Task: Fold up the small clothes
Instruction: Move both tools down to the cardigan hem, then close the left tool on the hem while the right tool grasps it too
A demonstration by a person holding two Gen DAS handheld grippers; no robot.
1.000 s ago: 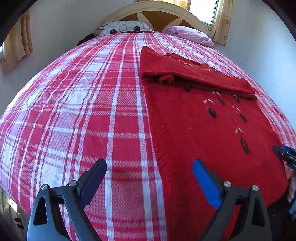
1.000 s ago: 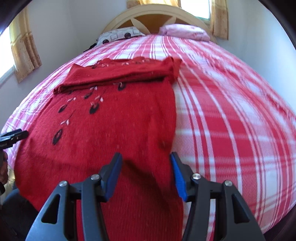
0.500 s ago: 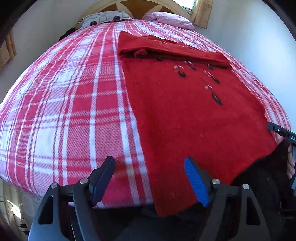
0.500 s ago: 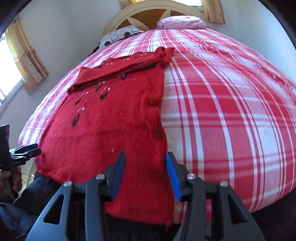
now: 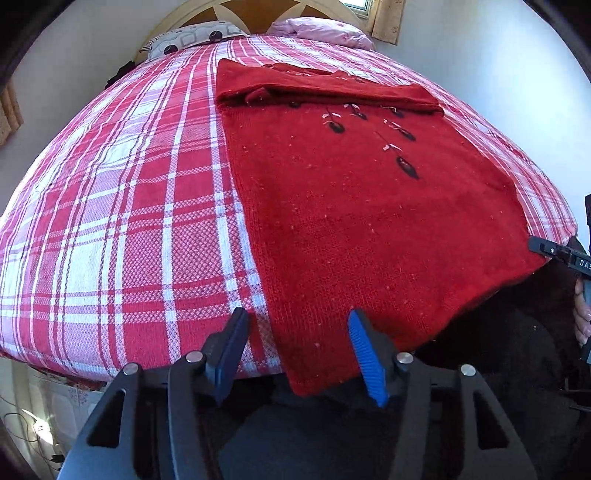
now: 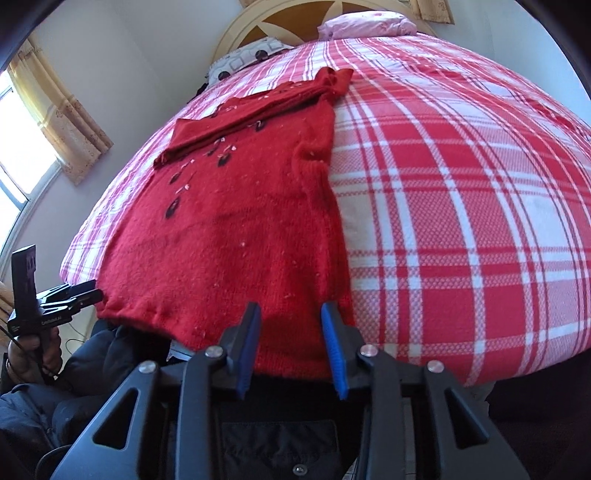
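A red knitted sweater (image 5: 362, 206) with dark leaf embroidery lies flat on the plaid bed, its top part folded over at the far end. Its hem hangs over the near bed edge. My left gripper (image 5: 299, 350) is open, its jaws on either side of the hem's left corner, not touching it. In the right wrist view the sweater (image 6: 236, 229) lies left of centre. My right gripper (image 6: 291, 343) is open, with the hem's right corner between its blue pads (image 6: 334, 350). The left gripper also shows in the right wrist view (image 6: 70, 295) beside the hem's left corner.
The bed has a red and white plaid cover (image 5: 122, 206) (image 6: 461, 192). Pillows (image 5: 192, 37) and a wooden headboard (image 6: 295, 22) stand at the far end. A curtained window (image 6: 44, 110) is on the left wall. The person's dark clothing (image 5: 498, 369) is below the bed edge.
Both grippers have drawn back toward the near bed edge and lowered to the sweater's hem. The sweater has not moved. Both stay open.
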